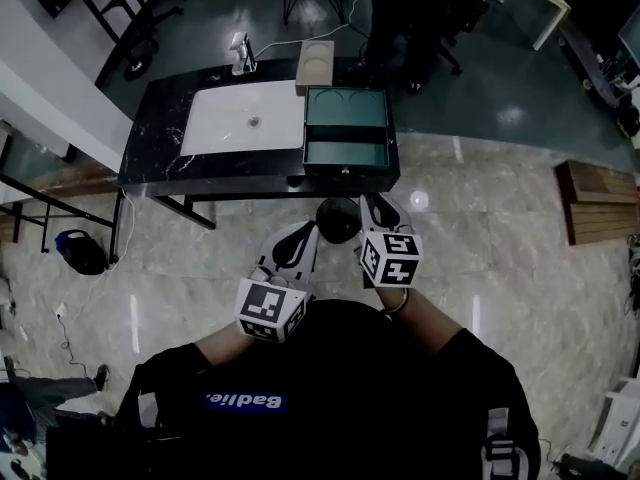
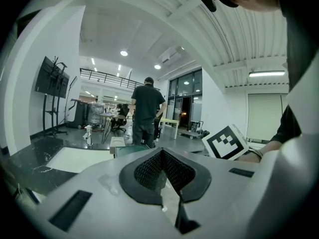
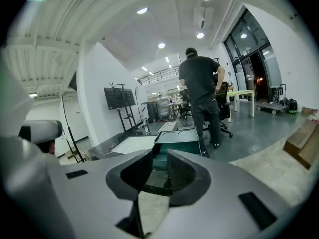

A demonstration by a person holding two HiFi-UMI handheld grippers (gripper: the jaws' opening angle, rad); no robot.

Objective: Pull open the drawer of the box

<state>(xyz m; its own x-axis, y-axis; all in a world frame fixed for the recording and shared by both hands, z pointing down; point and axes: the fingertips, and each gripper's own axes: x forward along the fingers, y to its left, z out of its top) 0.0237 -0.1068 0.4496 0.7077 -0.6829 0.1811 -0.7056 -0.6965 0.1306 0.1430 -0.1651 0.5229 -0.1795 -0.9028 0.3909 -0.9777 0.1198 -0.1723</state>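
Observation:
The green box (image 1: pixel 346 108) stands at the right end of a black table (image 1: pixel 160 118). Its drawer (image 1: pixel 346 154) is pulled out toward me and shows an empty green inside. Both grippers hang close to my body, well short of the table. My left gripper (image 1: pixel 306 232) has its dark pads meeting at the tips, with nothing between them (image 2: pixel 162 153). My right gripper (image 1: pixel 376 204) holds its jaws apart, and through the gap (image 3: pixel 159 156) I see the box (image 3: pixel 177 136) ahead. The right gripper's marker cube (image 2: pixel 227 142) shows in the left gripper view.
A white sink basin (image 1: pixel 245 116) with a tap (image 1: pixel 240 56) fills the table's left half, and a beige block (image 1: pixel 314 65) lies behind the box. A person (image 3: pixel 202 91) stands beyond the table. A dark round object (image 1: pixel 338 220) sits between the grippers. A wooden bench (image 1: pixel 600 200) lies at right.

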